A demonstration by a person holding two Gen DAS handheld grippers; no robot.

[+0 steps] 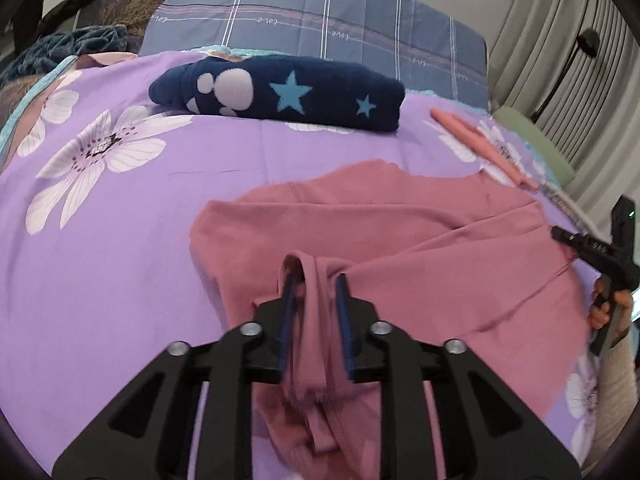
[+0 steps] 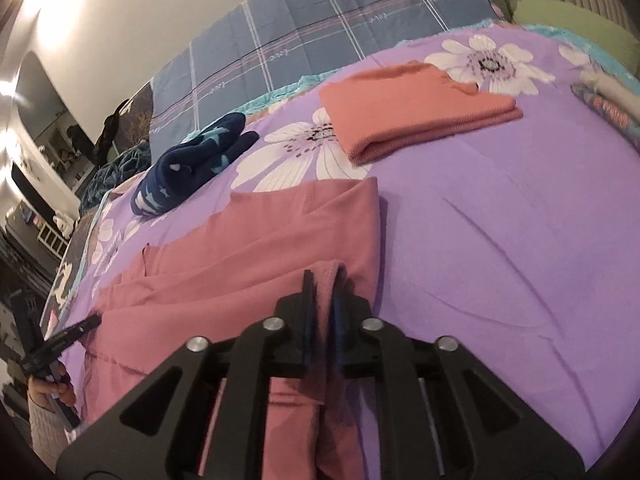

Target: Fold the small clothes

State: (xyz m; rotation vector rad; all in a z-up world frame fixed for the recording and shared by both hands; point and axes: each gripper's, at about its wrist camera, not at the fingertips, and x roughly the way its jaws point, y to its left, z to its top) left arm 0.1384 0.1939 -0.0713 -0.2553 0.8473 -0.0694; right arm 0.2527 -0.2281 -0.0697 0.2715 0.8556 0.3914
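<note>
Spreading under everything is the bed's purple sheet (image 1: 132, 240) with its big white flowers, and the blue plaid quilt (image 1: 320, 12) is bunched along the far edge. On the sheet, right in front of me, lies the dusty pink garment (image 1: 400, 240), partly flat and partly lifted where I have it.

My left gripper (image 1: 316, 280) has its jaws pinching a gathered fold of that pink cloth; the fabric rises in a loop above the blue pads and hangs down between them toward the camera. My right gripper (image 2: 323, 276) is likewise closed on the garment's edge at the opposite side, the jaws pressed tight with a thin layer of pink cloth between them. From the left wrist view I see my right gripper low at the right border, touching the garment's edge; from the right wrist view the left one shows at the lower left.

Beyond the pink garment, apart from it, a folded navy piece with stars and paw prints (image 1: 280, 92) sits near the quilt. A folded salmon orange garment (image 2: 416, 108) lies flat further right on the sheet, well apart from the navy one.
</note>
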